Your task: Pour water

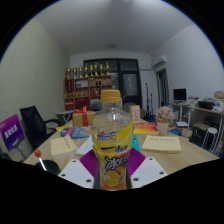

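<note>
Wooden tabletop [170, 160] spreads beyond the jaws and carries most of what shows: pale sheets or pads of paper to either side, a small pot of flowers [164, 117] well off to the right, and some brightly coloured items further back that are too small to name. Farther still, against the back wall, a shelf [88, 82] holds a row of bottles, and a black office chair [37, 124] stands off to the left of the tabletop.

Closest of all is the task's own thing, a clear plastic drinks bottle [112, 140] with an orange cap and a yellow label, upright and squarely between the two fingers of the gripper [112, 172]. It looks full or nearly so. The jaws appear clamped on its lower body, both magenta pads [91, 163] pressed against its sides; whether its base rests on the tabletop or hangs clear cannot be told.

Gripping low and keeping the bottle vertical makes sense as a carrying hold, since nothing can spill. The cap seems to be on, so pouring looks not yet begun, and no receiving cup can be made out.
</note>
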